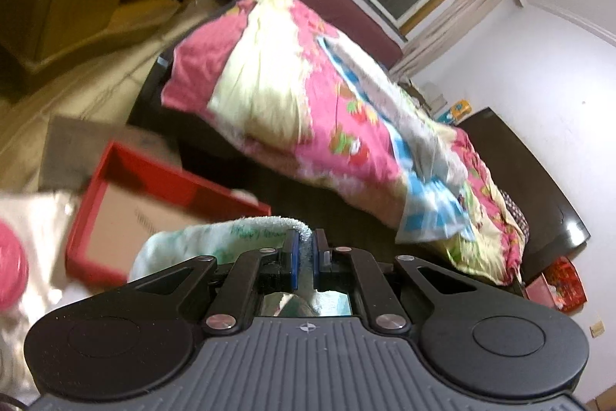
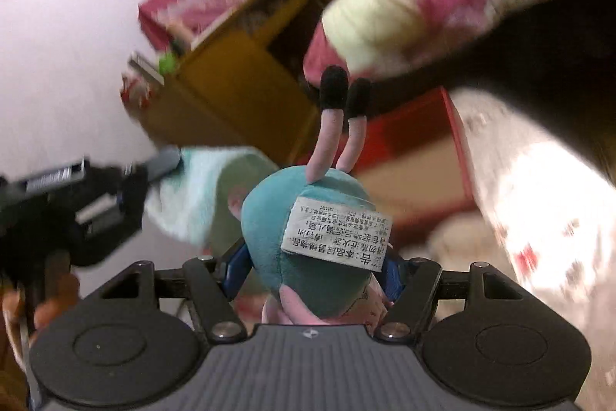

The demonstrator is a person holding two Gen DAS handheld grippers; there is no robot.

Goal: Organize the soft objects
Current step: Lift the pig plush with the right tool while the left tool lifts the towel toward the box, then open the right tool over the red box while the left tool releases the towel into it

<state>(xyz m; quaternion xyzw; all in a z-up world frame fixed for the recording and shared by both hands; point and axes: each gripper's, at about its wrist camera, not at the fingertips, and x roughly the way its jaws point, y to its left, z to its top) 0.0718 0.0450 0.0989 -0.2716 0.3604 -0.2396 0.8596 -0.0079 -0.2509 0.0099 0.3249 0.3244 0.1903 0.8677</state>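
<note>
Ahead of my left gripper [image 1: 304, 249] I see a red-walled cardboard box [image 1: 115, 180] lying open to its left, and beyond it a rumpled pink, yellow and blue floral quilt [image 1: 308, 95] over a dark bed. Its blue-padded jaws are pinched on a fluffy white-and-mint towel [image 1: 215, 237], blurred where it trails leftward. My right gripper [image 2: 313, 264] is clamped on a teal plush toy [image 2: 308, 214] with pink, black-tipped legs pointing away and a printed fabric label; its lower half is hidden behind the gripper body.
</note>
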